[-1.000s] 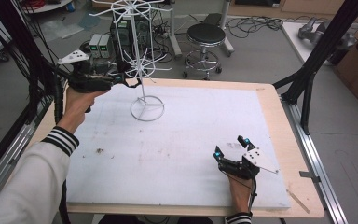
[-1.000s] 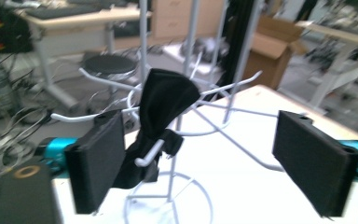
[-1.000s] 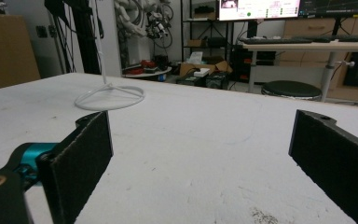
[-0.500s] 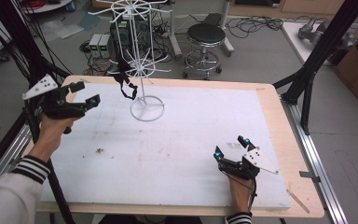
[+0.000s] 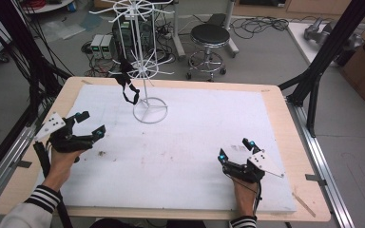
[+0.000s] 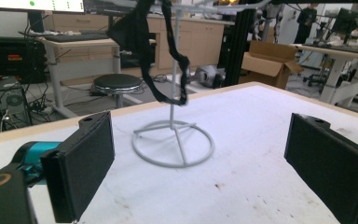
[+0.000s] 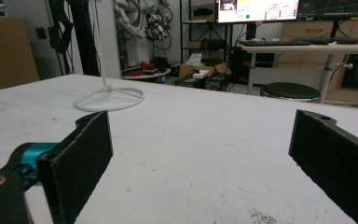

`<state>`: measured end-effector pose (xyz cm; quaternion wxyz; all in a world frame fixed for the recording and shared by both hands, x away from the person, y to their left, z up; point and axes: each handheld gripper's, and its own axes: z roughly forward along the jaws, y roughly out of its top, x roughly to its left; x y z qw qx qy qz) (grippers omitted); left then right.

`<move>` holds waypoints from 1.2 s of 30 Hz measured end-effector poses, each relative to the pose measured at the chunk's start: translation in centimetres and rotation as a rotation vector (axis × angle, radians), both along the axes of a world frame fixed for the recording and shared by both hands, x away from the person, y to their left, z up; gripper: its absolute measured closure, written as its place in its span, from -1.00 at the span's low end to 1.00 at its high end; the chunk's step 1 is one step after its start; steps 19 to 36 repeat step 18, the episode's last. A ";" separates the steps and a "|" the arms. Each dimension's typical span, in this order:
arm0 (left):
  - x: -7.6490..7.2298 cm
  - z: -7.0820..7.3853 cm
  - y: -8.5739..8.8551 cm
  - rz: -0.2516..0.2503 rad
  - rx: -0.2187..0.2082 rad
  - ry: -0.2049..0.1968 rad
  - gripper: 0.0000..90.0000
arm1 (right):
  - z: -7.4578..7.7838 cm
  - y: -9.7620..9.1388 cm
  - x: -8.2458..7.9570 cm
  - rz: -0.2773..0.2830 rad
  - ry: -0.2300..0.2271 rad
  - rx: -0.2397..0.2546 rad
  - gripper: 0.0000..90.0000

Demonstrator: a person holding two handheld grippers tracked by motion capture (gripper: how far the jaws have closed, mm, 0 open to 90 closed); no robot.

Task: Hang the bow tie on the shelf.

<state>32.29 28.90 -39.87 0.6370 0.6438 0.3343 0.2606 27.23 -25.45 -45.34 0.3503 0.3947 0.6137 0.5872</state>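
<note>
Your left gripper (image 5: 86, 124) has pulled back from the white wire display stand (image 5: 145, 71) toward the near-left edge of the white foam-covered table (image 5: 195, 142), jaws wide and empty. Your right gripper (image 5: 236, 148) has stayed parked near the near-right corner, also spread wide with nothing in it. Left hanging on a lower arm of the stand, near the far edge, is the black fabric strap (image 5: 128, 85) (a limp, looped thing). It looks light and soft, so it should fold and swing when touched; pinch the lower loop (image 6: 175, 95), and mind the stand, which seems light enough to tip.
</note>
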 end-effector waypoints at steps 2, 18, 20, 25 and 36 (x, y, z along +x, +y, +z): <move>-0.4 -1.0 -0.3 0.006 0.010 -0.006 -0.80 | 0.0 0.0 0.0 -0.001 0.002 0.001 -0.89; -2.3 -5.3 -2.0 0.031 0.019 -0.014 -0.78 | 0.0 0.1 -0.1 -0.005 0.001 -0.001 -0.89; -2.3 -5.3 -2.0 0.031 0.019 -0.014 -0.78 | 0.0 0.1 -0.1 -0.005 0.001 -0.001 -0.89; -2.3 -5.3 -2.0 0.031 0.019 -0.014 -0.78 | 0.0 0.1 -0.1 -0.005 0.001 -0.001 -0.89; -2.3 -5.3 -2.0 0.031 0.019 -0.014 -0.78 | 0.0 0.1 -0.1 -0.005 0.001 -0.001 -0.89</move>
